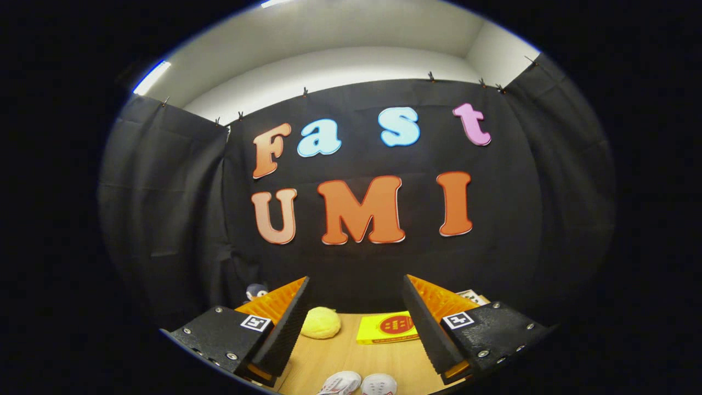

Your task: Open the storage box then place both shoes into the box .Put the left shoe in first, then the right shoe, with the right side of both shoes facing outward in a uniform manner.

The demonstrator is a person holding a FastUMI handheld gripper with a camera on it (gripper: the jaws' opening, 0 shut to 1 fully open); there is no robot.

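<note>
- Two white shoes (356,383) side by side on the bench (340,356), low between the fingers of the tool (356,323), toes pointing ahead; only the front parts visible.
- One tool, held above the bench, fingers spread wide apart, gripping nothing; ridged, sawtooth-like pads on the inner faces.
- One square printed marker on each finger body, two in all.
- One yellow, rounded, fuzzy-looking soft thing (321,322) beyond the shoes, just beside the left finger.
- One flat yellow packet (386,327) with a red round mark, beyond the shoes, partly hidden by the right finger.
- One small dark plush figure (256,291) by the black cloth wall (164,219), peeking past the left finger.
- Bench top of pale wood, smooth grain.
- Nothing between tool and shoes.
</note>
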